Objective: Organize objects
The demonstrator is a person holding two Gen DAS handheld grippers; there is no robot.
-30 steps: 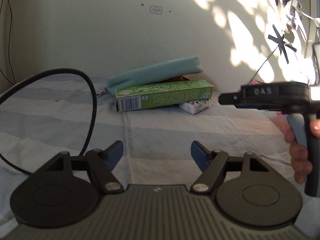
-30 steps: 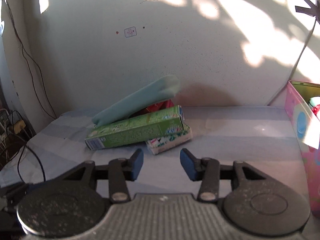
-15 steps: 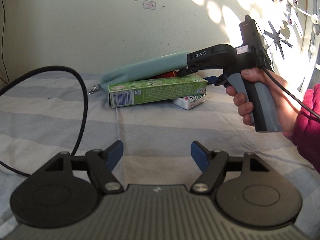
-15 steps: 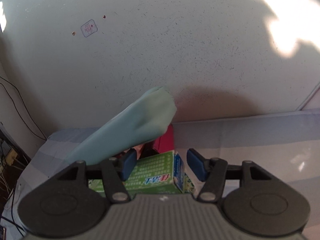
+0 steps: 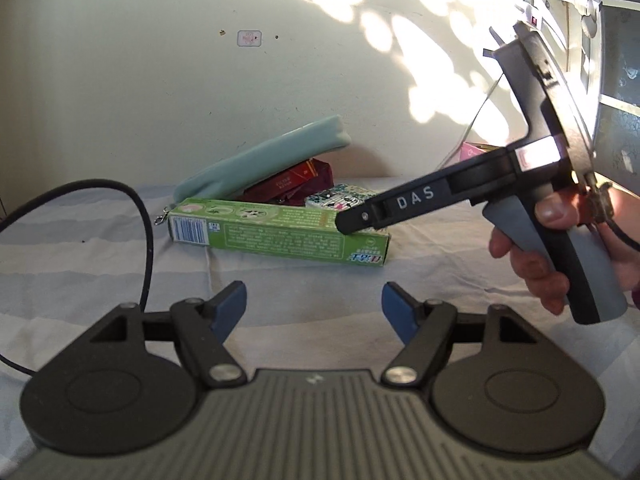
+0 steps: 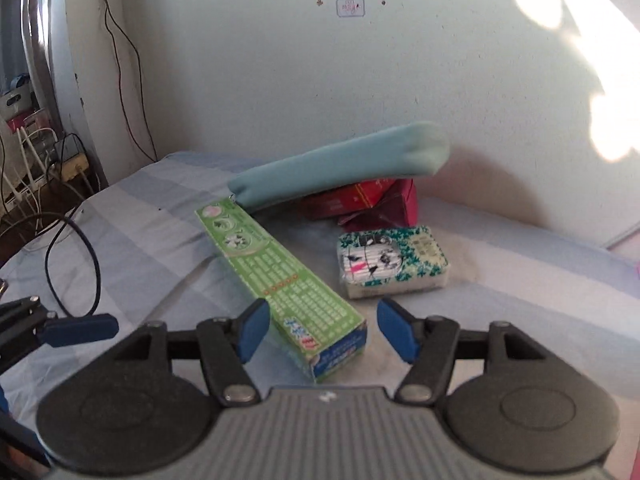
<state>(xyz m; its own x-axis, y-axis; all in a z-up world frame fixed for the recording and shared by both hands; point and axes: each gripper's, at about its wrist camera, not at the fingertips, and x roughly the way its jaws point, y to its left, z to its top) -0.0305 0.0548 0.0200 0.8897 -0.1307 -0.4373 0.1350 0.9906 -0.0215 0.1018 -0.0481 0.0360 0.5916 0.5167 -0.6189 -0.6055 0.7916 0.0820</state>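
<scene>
The right gripper point(image 6: 318, 330) is seen with its jaws opening, and the near end of the green carton point(image 6: 280, 292) lies between the blue pads point(image 6: 252, 330), though the pads are not pressed on it. The left pad sits just beside the carton's long side; the right pad stands apart from it. For a sound grip, the carton's narrow width should be centred between the pads before they are closed, and it should be taken a little farther up from its end, so that the long box is not levered downward when lifted. Gentle pressure is judged enough, since thin printed cardboard is easily crushed.

The left gripper point(image 5: 312, 308) is held partly open and empty, with the carton well ahead of its fingers.

Just beyond the right pad a small tissue pack point(image 6: 390, 266) is seen, soft, rectangular and wrapped in glossy patterned film. Farther off a crumpled dark red packet point(image 6: 376, 202) is propped under a long pale blue fabric pouch point(image 6: 340, 168), matte and rounded, which leans over the carton's far end. All of it rests on a striped cloth point(image 6: 520, 280), slightly wrinkled.
</scene>
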